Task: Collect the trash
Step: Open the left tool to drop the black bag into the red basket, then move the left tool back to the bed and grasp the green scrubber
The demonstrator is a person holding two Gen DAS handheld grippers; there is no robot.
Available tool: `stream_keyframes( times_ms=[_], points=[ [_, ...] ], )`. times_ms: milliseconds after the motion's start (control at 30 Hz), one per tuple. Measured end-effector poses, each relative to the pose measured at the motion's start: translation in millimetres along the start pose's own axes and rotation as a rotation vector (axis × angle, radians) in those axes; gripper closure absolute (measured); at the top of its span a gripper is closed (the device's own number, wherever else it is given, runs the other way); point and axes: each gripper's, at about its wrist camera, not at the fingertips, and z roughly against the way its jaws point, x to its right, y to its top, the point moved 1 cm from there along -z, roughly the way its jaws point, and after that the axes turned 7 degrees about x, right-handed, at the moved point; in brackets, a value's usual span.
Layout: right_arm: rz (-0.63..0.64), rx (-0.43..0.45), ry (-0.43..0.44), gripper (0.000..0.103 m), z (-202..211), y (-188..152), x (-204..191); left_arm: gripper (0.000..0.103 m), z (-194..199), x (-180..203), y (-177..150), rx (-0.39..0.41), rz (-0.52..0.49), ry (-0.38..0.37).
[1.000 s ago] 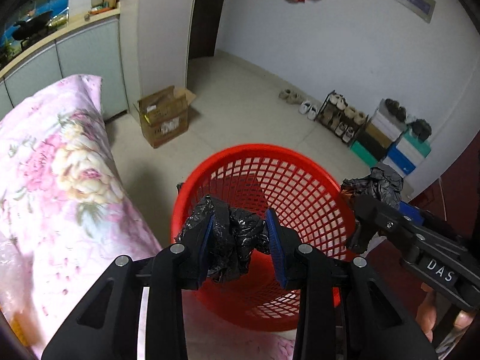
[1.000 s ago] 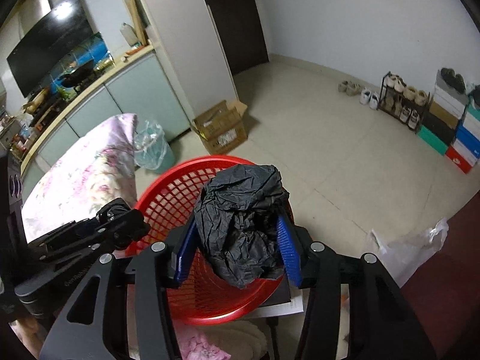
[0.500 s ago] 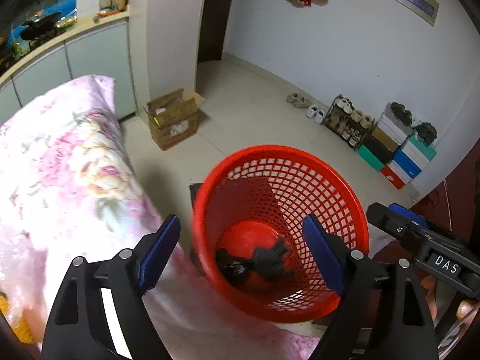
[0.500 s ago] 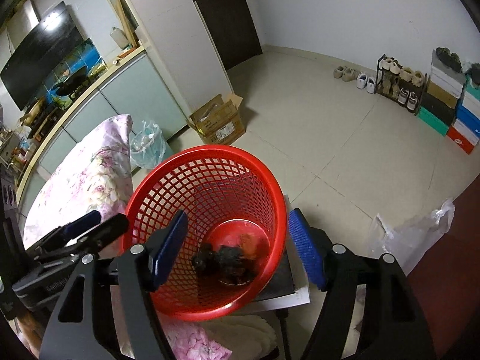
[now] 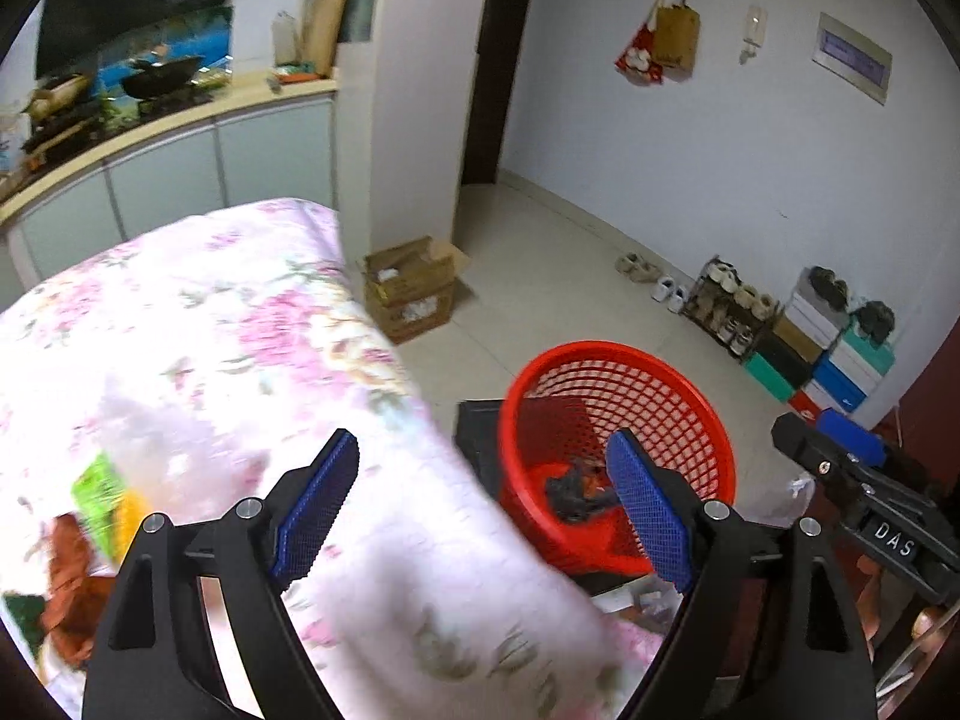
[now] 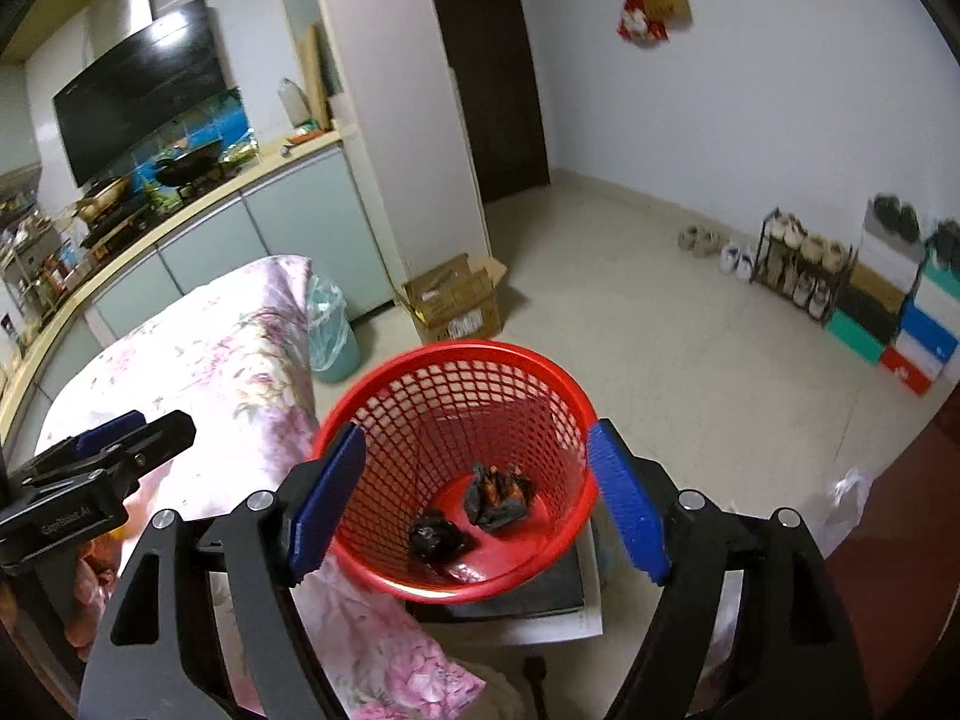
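Far left, bright wrappers (image 5: 102, 504) lie on the flowered cloth (image 5: 252, 348), nearest the left gripper (image 5: 480, 510), jaws wide and empty. Right gripper (image 6: 474, 504) hangs over the red mesh basket (image 6: 456, 360), jaws opening, empty; 2 crumpled black bags (image 6: 498, 498) sit on its bottom.

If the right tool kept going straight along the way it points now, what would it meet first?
Most likely the red plastic mesh basket: it sits dead ahead between the right tool's opening, empty fingers, probably its near rim first, then the crumpled black plastic bags at the bottom. Depth is hard to judge through the fisheye.
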Motion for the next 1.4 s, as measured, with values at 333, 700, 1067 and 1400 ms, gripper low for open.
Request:
stream_keyframes(
  times_ms=[333,700,1067,1400],
  points=[
    [0.073,0.026,0.130,0.029,18.0,-5.0,-59.4,0.021,73.7,-66.9,-14.9,0.058,0.065,0.113],
    [0.162,0.010,0.242,0.026,26.4,-14.7,-119.4,0.021,153.8,-184.8,-28.6,0.095,0.216,0.310],
    [0.206,-0.030,0.285,0.026,20.1,-21.6,-158.6,0.021,170.7,-274.3,-77.1,0.040,0.419,0.393],
    [0.237,-0.070,0.298,0.026,9.1,-24.9,-186.3,0.034,105.5,-269.3,-100.9,-0.090,0.358,0.323]
  ],
)
